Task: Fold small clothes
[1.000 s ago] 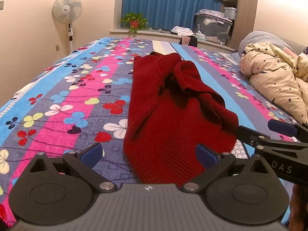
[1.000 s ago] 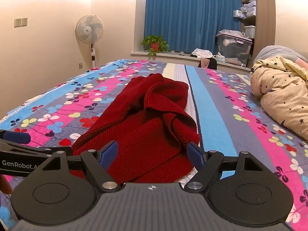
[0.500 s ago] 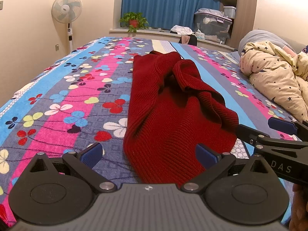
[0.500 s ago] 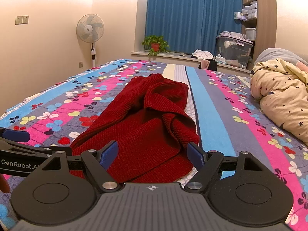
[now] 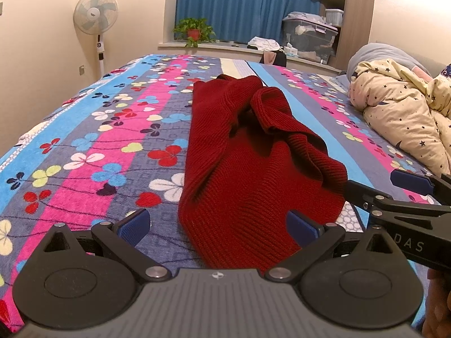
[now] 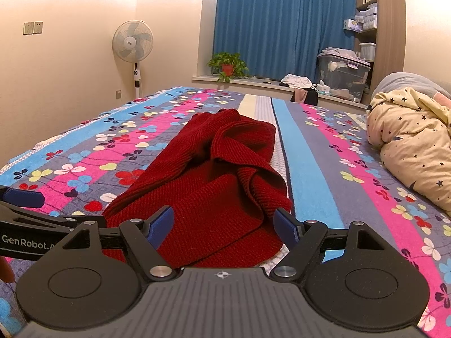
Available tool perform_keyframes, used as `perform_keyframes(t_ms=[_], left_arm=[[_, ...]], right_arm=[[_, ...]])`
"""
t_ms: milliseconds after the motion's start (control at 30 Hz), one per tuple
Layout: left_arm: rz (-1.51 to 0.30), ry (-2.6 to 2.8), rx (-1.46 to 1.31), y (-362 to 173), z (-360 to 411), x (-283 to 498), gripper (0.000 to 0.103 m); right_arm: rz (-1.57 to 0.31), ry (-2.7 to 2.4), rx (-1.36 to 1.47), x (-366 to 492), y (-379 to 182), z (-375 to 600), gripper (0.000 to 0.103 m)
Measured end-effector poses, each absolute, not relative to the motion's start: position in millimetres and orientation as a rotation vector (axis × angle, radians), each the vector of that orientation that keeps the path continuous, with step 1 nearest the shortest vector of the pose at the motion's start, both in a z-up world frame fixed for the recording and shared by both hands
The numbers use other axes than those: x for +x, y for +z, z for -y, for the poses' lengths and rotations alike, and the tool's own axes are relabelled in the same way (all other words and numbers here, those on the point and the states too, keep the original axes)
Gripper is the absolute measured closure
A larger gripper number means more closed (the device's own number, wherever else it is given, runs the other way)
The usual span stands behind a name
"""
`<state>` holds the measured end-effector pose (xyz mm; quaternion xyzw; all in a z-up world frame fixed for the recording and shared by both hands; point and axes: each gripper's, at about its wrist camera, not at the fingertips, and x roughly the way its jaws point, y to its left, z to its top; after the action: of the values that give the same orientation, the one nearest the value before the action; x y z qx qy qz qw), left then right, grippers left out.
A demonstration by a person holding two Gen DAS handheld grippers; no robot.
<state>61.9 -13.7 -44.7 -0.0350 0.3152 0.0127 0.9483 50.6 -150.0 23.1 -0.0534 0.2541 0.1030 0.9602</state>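
Note:
A dark red knitted sweater [image 5: 251, 169] lies crumpled lengthwise on the flowered bedspread [image 5: 84, 146], with a ribbed fold bunched on its right side. My left gripper [image 5: 218, 226] hovers open just before the sweater's near edge, nothing between its blue pads. The sweater [image 6: 214, 180] also fills the middle of the right wrist view, where my right gripper [image 6: 224, 225] stands open over the near hem, holding nothing. Each gripper shows in the other's view: the right gripper [image 5: 375, 190] at the sweater's right corner, the left gripper [image 6: 22, 198] at the left.
A cream star-print duvet [image 5: 406, 112] is heaped at the bed's right side. A standing fan [image 5: 95, 19] is by the left wall. A potted plant [image 5: 194, 32], clothes and a storage box [image 5: 308, 38] line the window ledge under blue curtains.
Both views have shifted only slightly. The sweater lies as before and both grippers stay open.

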Motion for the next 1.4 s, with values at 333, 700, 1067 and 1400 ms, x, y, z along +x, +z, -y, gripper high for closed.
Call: perform_keyframes(t_ms=[333, 700, 1067, 1400], left_arm=[[-0.641, 0.026, -0.071, -44.3, 13.0, 62.2, 0.001], [-0.636, 0.003, -0.073, -34.1, 2.5, 66.2, 0.001], [-0.643, -0.127, 0.124, -35.1, -52.9, 148.1, 0.066], [-0.913, -0.159, 0.031, -79.8, -42.2, 199.5, 0.027]], right_arm=[[-0.513, 0.212, -0.109, 50.4, 23.9, 149.5, 0.025], [-0.475, 0.194, -0.089, 51.0, 33.1, 154.0, 0.057], [-0.555, 0.093, 0.085, 83.9, 36.5, 195.7, 0.072], [-0.523, 0.149, -0.143, 165.1, 14.6, 160.8, 0.02]])
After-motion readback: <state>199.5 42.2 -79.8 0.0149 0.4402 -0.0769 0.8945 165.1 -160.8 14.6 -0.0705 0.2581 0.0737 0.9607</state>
